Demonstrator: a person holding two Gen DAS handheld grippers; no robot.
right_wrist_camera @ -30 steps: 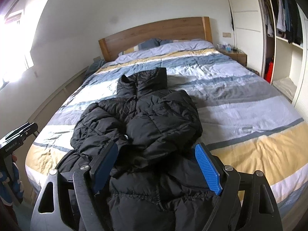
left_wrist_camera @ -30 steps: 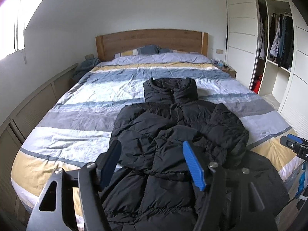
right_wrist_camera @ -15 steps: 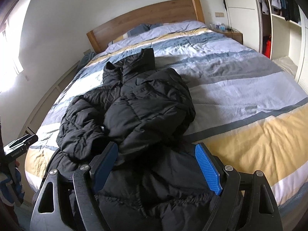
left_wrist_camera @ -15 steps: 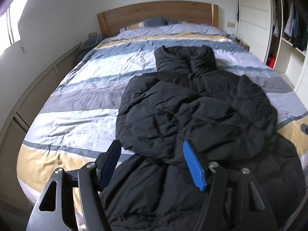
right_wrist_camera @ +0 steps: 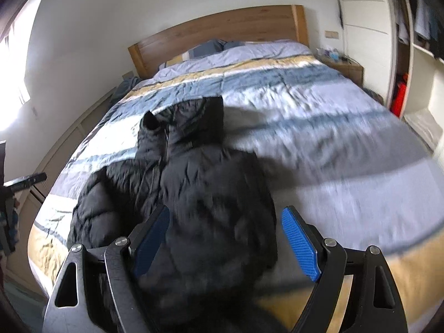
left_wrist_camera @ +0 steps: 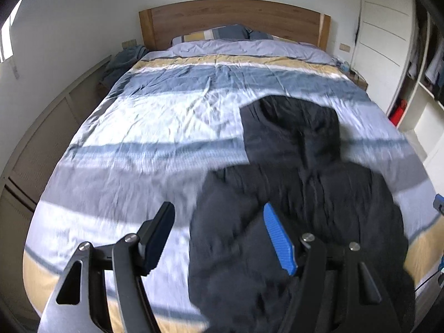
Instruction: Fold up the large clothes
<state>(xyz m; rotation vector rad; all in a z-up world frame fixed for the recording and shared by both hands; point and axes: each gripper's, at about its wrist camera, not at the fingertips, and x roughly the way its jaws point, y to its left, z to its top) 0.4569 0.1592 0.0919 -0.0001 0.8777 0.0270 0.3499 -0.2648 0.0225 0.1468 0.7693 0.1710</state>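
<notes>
The black puffer jacket (left_wrist_camera: pixel 299 194) lies on the bed (left_wrist_camera: pixel 155 127), front up, with its hood toward the wooden headboard (left_wrist_camera: pixel 236 19) and its hem hanging over the foot edge nearest me. In my left view it sits right of the bed's middle; in my right view (right_wrist_camera: pixel 194 194) it sits toward the left side, leaving the striped duvet (right_wrist_camera: pixel 333 138) bare out to the right edge. The sleeves look folded in over the chest, though the blur makes that hard to be sure of.

My left tongs (left_wrist_camera: pixel 219 236) are spread wide, tilted down above the jacket's left edge near the foot of the bed; one blue pad hangs over the duvet, the other over black fabric, and nothing is pinched between them. My right tongs (right_wrist_camera: pixel 224 241) are likewise spread, hanging over the jacket's right side, with the puffy fabric showing between the pads but not gripped.

Pillows (left_wrist_camera: pixel 219 32) rest against the headboard. A nightstand (right_wrist_camera: pixel 344 68) stands by the bed's far right corner, and an open wardrobe (left_wrist_camera: pixel 427 63) with hanging clothes fills the right wall.
</notes>
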